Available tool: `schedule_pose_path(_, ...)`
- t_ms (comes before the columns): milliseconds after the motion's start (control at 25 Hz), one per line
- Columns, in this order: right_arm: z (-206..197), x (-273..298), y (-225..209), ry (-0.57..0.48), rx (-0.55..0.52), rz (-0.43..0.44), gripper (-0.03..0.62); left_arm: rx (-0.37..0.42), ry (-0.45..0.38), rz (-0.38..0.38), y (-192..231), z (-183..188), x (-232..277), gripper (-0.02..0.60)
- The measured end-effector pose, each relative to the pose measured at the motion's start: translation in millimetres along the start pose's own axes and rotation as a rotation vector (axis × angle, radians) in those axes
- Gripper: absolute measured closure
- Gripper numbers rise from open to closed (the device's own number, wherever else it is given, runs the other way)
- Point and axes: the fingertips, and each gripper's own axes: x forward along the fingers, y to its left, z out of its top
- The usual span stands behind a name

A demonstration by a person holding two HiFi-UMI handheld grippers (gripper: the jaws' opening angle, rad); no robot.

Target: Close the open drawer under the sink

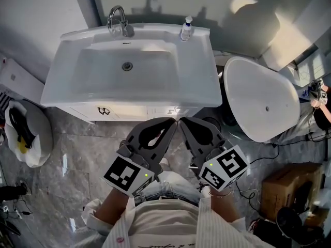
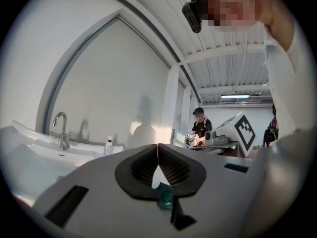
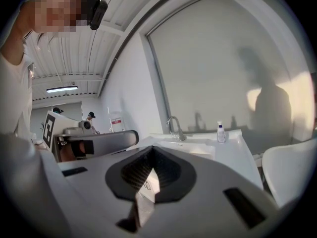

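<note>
A white sink (image 1: 129, 66) sits on a vanity, and below its front rim a white drawer front (image 1: 135, 111) with two small dark handles shows as a narrow strip. Whether it stands out from the cabinet I cannot tell from above. My left gripper (image 1: 172, 123) and right gripper (image 1: 182, 123) hang side by side just in front of that strip, tips close together near the right handle (image 1: 174, 110), apart from it. Both are shut with nothing between the jaws. In the left gripper view my left gripper (image 2: 158, 150) points up over the sink (image 2: 29, 148); my right gripper (image 3: 150, 151) does likewise.
A chrome faucet (image 1: 118, 20) and a small bottle (image 1: 186, 29) stand at the sink's back. A white toilet (image 1: 264, 99) is close on the right, a cardboard box (image 1: 287, 187) and cables lie lower right, and a white bag (image 1: 28, 133) lies left on the marble floor.
</note>
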Motion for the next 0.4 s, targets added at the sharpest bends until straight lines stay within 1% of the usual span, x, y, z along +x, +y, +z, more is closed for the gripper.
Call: schedule_pose_path(400,-8.2,-0.2,-0.1,0.011,0.028,-0.017,0.585,-0.013,0.008,-0.008,1.3,-4.3,-0.2,0.565)
